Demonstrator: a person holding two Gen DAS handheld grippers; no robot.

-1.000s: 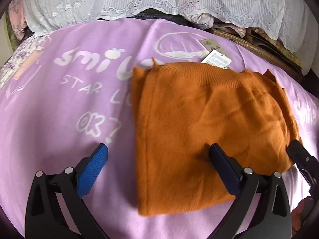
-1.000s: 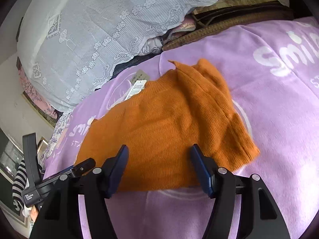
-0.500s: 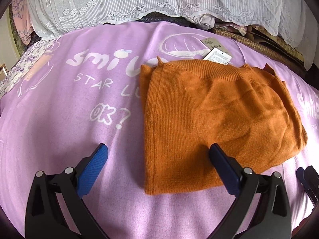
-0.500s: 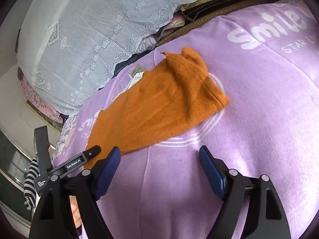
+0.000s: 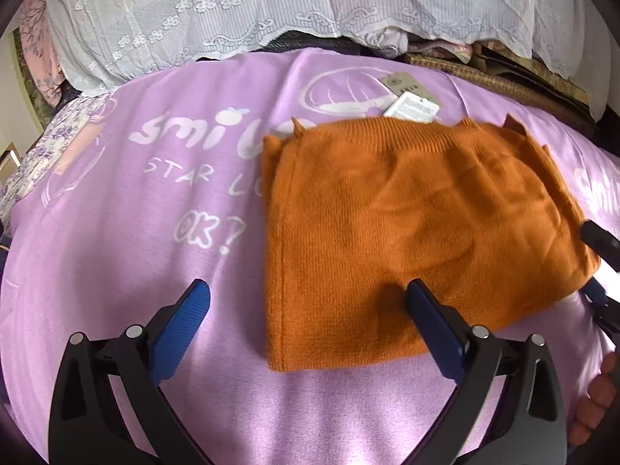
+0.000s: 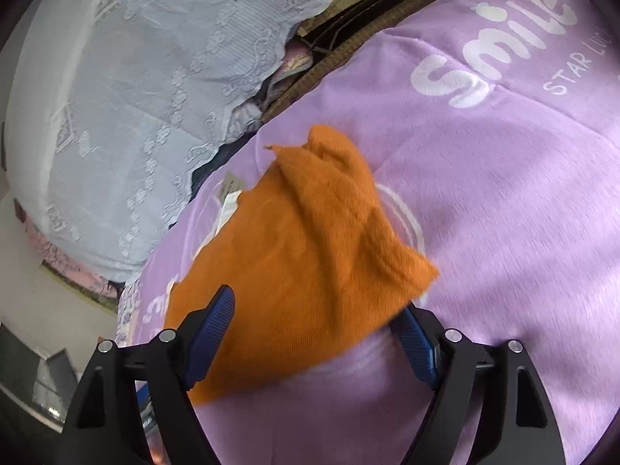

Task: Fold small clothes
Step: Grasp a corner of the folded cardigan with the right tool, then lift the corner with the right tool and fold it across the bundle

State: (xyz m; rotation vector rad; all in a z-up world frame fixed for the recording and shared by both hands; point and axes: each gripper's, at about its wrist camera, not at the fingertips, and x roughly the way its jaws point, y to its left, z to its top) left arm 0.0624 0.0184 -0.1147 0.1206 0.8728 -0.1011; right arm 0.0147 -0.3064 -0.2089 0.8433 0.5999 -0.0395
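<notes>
Left wrist view: orange sweater (image 5: 410, 224), folded, lies centre-right of frame on a purple blanket (image 5: 116, 240); paper tags (image 5: 410, 104) at its upper edge. Left gripper (image 5: 306, 310) jaws wide, holding nothing, near sweater's lower edge. White lace cloth (image 5: 232, 7) across top. Right wrist view: right gripper (image 6: 317, 325) jaws wide, sweater's (image 6: 310, 240) near edge lying between the fingers, not clamped.

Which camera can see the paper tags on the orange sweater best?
The left wrist view. There the paper tags lie in plain sight, poking out past the top edge of the orange sweater. In the right wrist view the tags are small, blurred and partly hidden behind the sweater's edge.
</notes>
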